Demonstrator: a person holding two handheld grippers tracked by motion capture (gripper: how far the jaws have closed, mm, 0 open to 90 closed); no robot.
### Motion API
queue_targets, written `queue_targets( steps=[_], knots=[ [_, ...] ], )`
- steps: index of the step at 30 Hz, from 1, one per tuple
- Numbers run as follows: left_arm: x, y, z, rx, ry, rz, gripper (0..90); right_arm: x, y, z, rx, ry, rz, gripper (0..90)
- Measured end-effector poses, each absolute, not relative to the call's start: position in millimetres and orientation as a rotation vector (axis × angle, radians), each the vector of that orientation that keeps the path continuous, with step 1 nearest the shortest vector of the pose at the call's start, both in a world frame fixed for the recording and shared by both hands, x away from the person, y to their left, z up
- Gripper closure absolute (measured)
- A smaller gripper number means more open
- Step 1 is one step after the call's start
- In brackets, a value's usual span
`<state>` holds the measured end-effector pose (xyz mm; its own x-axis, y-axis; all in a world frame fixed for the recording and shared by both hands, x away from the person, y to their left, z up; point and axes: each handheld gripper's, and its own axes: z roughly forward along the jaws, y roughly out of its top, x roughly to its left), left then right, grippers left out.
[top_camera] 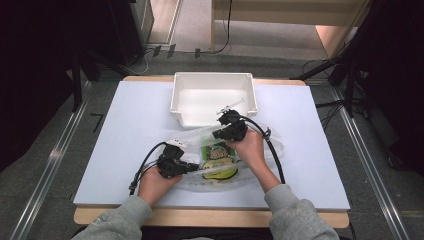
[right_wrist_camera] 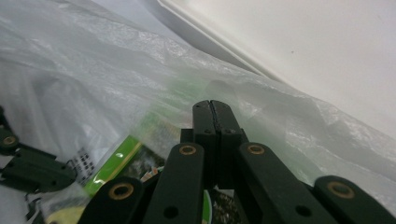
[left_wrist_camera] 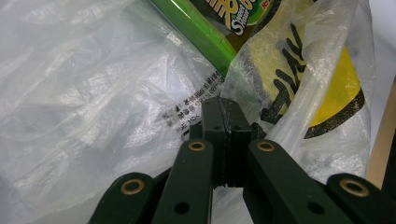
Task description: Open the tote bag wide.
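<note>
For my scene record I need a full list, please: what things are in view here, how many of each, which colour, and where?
clear plastic bag: 1, transparent, lying crumpled near the middle of the table, both grippers at it
green snack packet: 1, green with printed lettering, inside the bag
yellow and black item: 1, inside the bag, nearer the person
white plastic bin: 1, white, at the far edge of the table
white table: 1, white top with a wooden edge
left gripper: 1, black, jaws shut, at the bag's near left part
right gripper: 1, black, jaws shut, at the bag's far part
grey sleeves: 2, at the bottom
</note>
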<state>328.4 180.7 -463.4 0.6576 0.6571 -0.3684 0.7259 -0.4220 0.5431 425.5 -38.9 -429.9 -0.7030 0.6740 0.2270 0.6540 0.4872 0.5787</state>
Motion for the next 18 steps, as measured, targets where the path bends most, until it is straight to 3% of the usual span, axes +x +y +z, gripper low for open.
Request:
queue_targets(
  steps=[18],
  knots=[
    [330.1, 178.7, -463.1, 2.197, 1.05, -0.134, 90.0, 452.0, -25.3, -457.0, 1.265, 2.643, 0.96, 90.0]
  ],
)
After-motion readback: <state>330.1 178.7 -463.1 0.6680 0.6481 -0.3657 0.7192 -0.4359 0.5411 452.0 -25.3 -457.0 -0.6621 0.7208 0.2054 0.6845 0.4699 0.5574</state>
